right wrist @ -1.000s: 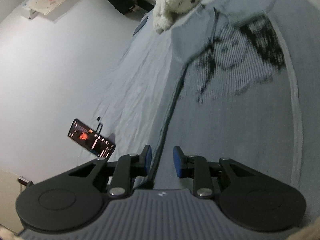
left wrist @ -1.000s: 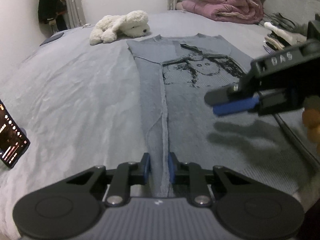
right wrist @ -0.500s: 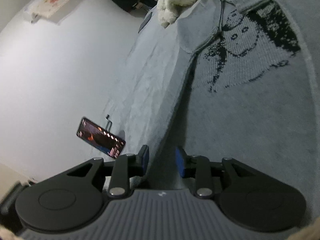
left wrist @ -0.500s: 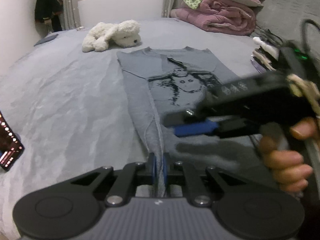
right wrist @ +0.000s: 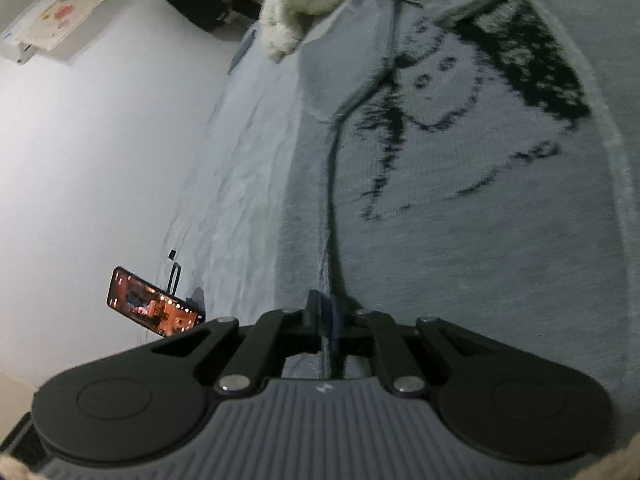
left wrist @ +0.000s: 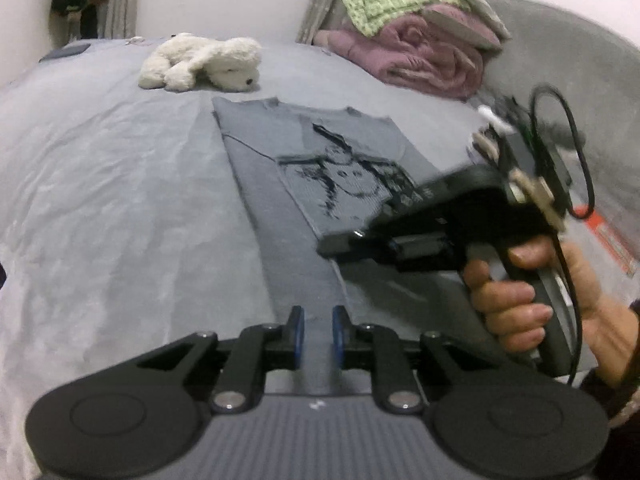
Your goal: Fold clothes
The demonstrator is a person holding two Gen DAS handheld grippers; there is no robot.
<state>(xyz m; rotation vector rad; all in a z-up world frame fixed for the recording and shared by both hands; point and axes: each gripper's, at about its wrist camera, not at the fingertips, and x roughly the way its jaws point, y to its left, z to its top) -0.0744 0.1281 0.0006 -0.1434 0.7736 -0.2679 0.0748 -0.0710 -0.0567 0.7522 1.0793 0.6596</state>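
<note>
A phone (right wrist: 154,307) stands propped at the left edge of the bed (left wrist: 120,208), its screen lit. Further along, the left claw (left wrist: 317,330) points down and forward over the near end of the grey shirt (left wrist: 320,168); its jaws are opening, a narrow gap between the blue pads with the folded-over strip of shirt running between them, and the pads do not visibly press on it. The shirt lies flat on the bed, its left side folded inward, black print up, collar toward a white plush dog (left wrist: 204,64). To the right, a hand (left wrist: 536,300) wraps the handle of the right claw (right wrist: 327,320), which reaches leftward, low over the shirt. Its jaws are closing, pads nearly together on the folded edge of the fabric. Folded blankets (left wrist: 424,44) are piled at the far right.
</note>
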